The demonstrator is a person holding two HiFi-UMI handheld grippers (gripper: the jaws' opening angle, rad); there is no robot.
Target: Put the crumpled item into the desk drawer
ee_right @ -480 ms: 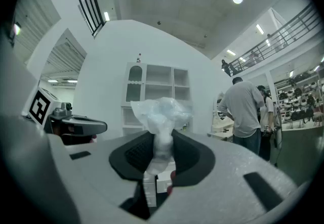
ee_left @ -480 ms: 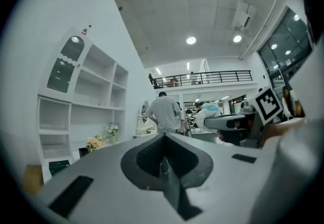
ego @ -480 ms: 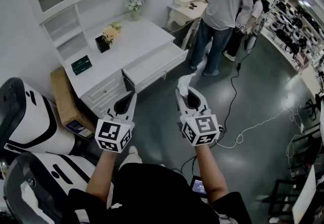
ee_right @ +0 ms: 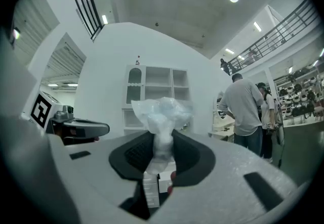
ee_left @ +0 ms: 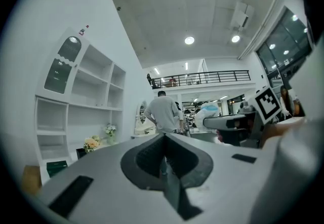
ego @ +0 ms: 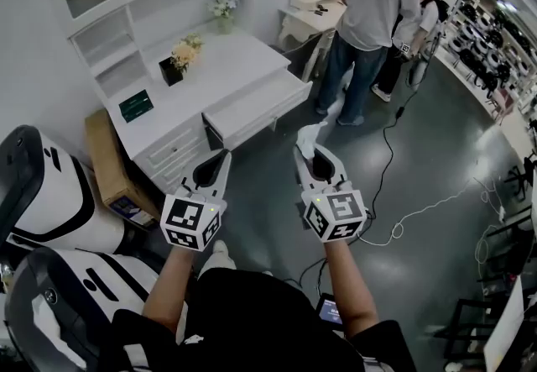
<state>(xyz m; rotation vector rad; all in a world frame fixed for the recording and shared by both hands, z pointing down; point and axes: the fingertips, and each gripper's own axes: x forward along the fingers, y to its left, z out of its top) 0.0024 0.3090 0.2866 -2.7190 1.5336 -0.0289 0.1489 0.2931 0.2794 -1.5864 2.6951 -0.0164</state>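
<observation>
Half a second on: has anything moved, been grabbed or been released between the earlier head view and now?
Barely anything. Both tools drifted very slightly to the right in the head view. The right tool still pinches the crumpled plastic, and the left tool stays shut and empty. The desk drawer remains pulled out. Nothing was taken or let go.

Bare floor (ego: 262,181) before open drawer (ego: 252,108)

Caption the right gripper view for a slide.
Right tongs shut on a crumpled plastic item, white desk beyond.
</observation>
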